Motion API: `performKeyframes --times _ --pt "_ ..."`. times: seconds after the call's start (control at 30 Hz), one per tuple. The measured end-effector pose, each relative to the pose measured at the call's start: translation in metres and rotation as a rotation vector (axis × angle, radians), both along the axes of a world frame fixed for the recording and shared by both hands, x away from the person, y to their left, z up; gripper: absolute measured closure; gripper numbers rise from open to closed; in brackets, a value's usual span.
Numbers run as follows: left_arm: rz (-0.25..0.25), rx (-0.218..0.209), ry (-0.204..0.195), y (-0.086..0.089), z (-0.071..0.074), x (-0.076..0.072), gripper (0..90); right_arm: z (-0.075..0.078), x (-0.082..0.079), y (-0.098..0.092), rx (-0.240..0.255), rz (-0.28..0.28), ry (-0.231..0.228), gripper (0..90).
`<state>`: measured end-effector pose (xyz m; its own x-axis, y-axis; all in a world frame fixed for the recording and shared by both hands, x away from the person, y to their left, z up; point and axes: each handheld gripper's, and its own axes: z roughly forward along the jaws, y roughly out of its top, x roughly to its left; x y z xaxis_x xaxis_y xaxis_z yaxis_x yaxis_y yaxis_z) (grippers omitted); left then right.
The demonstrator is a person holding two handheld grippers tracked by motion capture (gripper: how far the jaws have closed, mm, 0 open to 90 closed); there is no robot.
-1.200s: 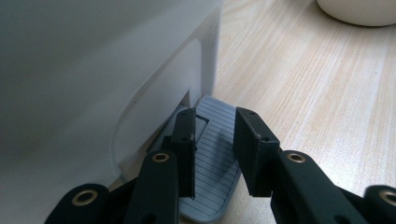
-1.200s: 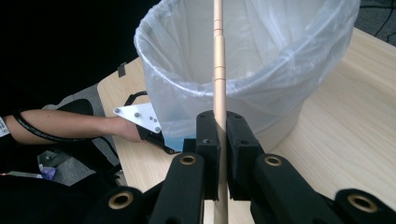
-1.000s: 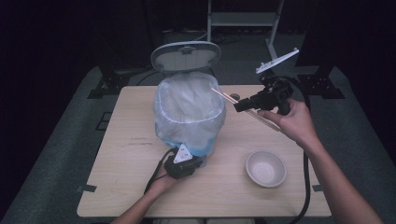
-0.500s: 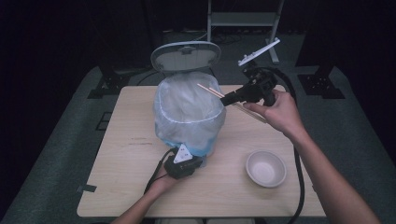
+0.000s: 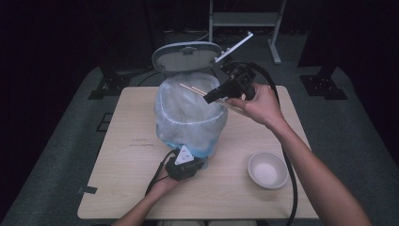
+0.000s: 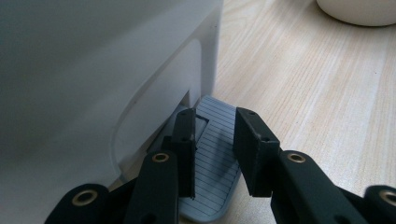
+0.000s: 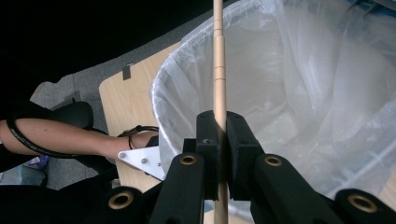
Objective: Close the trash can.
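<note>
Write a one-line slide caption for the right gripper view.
The right gripper, fingers shut on a wooden chopstick, holds it above the open, plastic-lined bin.

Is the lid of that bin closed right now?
No, the lid stands tipped up behind the bag-lined bin, whose mouth is open.

One bin (image 5: 190, 117) with one liner bag (image 7: 299, 70), one raised lid (image 5: 187, 56) and one pedal (image 6: 215, 163), one bowl (image 5: 267, 169), one chopstick (image 7: 218, 56) and two grippers (image 5: 212, 96) (image 5: 184, 165) are counted on one desk (image 5: 127, 155).
</note>
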<state>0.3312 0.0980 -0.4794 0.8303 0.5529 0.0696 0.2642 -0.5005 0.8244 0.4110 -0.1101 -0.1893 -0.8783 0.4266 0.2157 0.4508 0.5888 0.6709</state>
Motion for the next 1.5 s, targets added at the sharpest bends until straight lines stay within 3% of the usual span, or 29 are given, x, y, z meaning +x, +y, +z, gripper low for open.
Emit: performKeyframes --times 0.47,0.7,1.2,1.27,1.33,1.5 --pt "0.0 0.0 0.0 0.0 0.0 0.0 69.9 -0.002 0.013 0.024 -0.041 0.013 -0.019 84.7" --pt "-0.001 -0.001 0.001 0.0 0.0 0.0 69.9 -0.006 0.02 0.033 -0.066 0.009 -0.001 84.7" --pt "0.0 0.001 0.002 0.0 0.0 0.0 69.9 -0.014 0.033 0.043 -0.071 0.019 0.024 84.1" --pt "0.0 0.002 0.002 0.0 0.0 0.0 69.9 -0.014 0.035 0.042 -0.07 0.003 0.019 71.7" --pt "-0.001 0.0 0.001 0.0 0.0 0.0 69.9 -0.015 0.036 0.041 -0.063 0.002 0.034 71.5" --pt "0.0 -0.001 0.002 0.0 0.0 0.0 69.8 -0.016 0.032 0.032 -0.052 0.007 0.013 69.3"
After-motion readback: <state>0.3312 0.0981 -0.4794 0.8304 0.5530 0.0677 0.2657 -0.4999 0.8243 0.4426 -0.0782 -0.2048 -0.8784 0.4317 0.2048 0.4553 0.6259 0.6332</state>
